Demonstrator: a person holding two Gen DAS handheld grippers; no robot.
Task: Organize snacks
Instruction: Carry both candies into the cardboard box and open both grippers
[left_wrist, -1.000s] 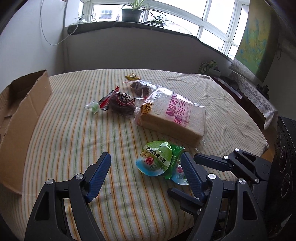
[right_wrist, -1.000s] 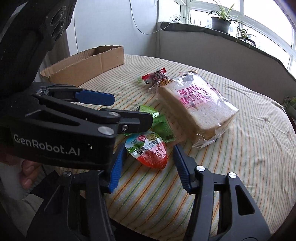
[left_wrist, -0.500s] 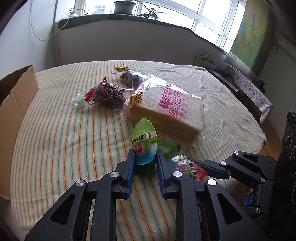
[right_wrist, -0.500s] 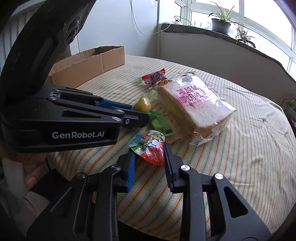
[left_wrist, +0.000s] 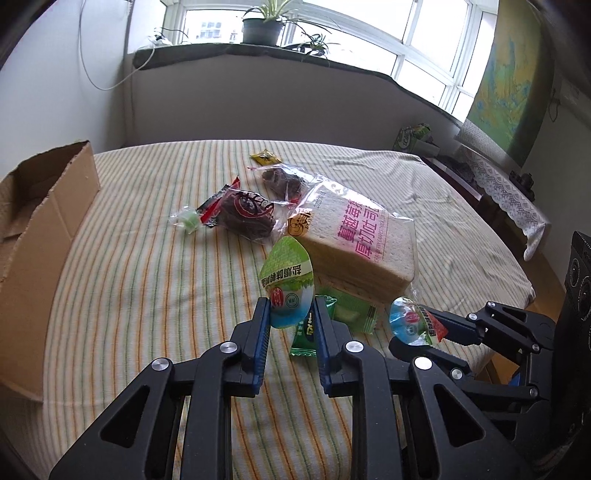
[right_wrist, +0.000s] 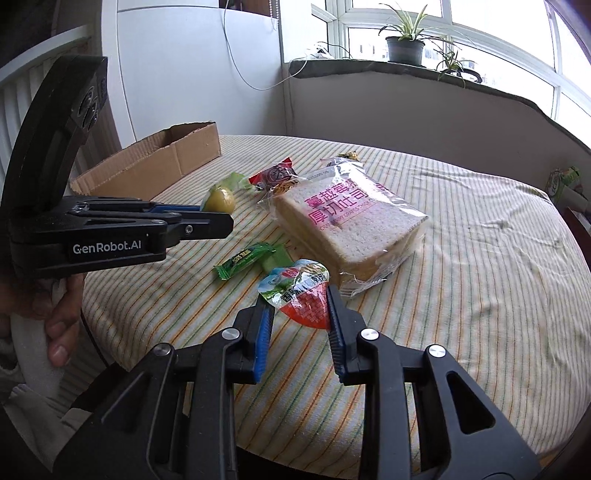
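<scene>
Snacks lie scattered on our striped tablecloth; with the left gripper we have the blue pads closed tight on a green-topped jelly cup, which stands lifted clear of the cloth, its foil lid facing the left wrist camera; with the right gripper we pinch a red-and-green jelly cup the same way, pads narrowed onto its sides, raised above the cloth near the table's front edge. Below and between the two cups we see green candy wrappers flat on the cloth, touching each other; just behind them sits the bagged sliced bread with pink lettering. Farther back we find a dark snack in a red-trimmed clear wrapper, a small green sweet beside it, a clear bag of dark pieces touching the bread bag, and a little yellow packet beyond. At the far left of the table lies an open cardboard box; a potted plant stands on the windowsill.
</scene>
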